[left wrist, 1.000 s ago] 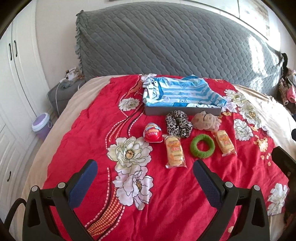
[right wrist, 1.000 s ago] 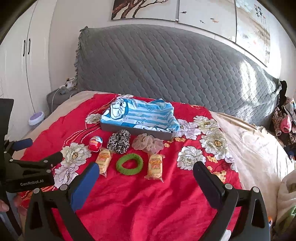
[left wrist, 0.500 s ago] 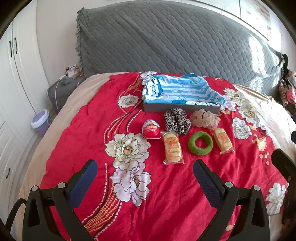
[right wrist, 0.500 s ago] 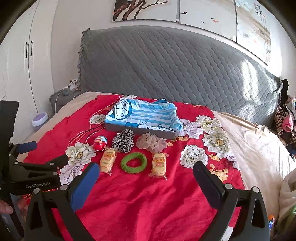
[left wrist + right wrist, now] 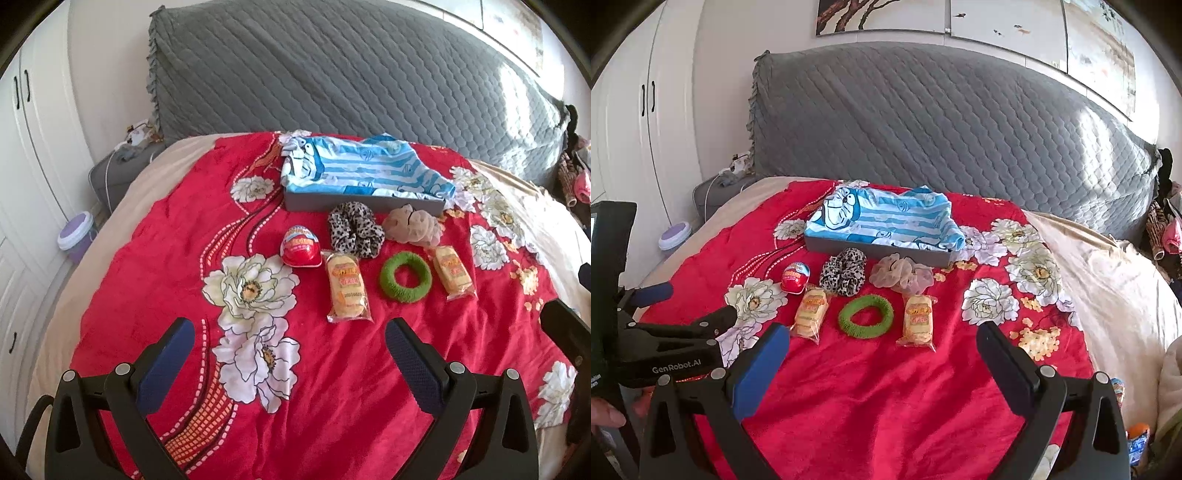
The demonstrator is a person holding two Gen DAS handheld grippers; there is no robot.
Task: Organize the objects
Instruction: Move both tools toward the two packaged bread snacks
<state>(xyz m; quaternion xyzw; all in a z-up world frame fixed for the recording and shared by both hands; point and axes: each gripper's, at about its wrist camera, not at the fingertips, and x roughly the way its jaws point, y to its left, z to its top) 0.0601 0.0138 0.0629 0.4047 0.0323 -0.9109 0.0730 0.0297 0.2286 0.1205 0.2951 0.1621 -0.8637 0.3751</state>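
1. Bedroom with white wardrobe doors [image 5: 33,155], a grey quilted headboard [image 5: 332,74] and a bed under a red floral blanket [image 5: 155,243].
2. Left hand-held gripper [image 5: 290,345] hovering low over the blanket, jaws wide apart, nothing between them.
3. Right hand-held gripper [image 5: 881,345] likewise spread wide and empty, above the blanket's near part.
4. Straight ahead of both, farthest off: a grey tray [image 5: 317,201] lined with a blue striped cartoon cloth [image 5: 362,170].
5. Just in front of the tray: a leopard scrunchie [image 5: 354,229] touching a beige scrunchie [image 5: 412,225] to its right.
6. Ahead and slightly left of the left hand-held gripper's centre: a red egg-shaped toy [image 5: 301,247], just beside the leopard scrunchie.
7. Nearest row, between the left hand-held gripper's fingers in its view: a wrapped snack cake [image 5: 347,288], a green ring scrunchie [image 5: 405,277], and a second snack cake [image 5: 453,273] towards the right finger.
8. In the right wrist view, left hand-held gripper body at far left, well apart from the items, with a fingertip of the holder's hand [image 5: 605,415] at the edge.
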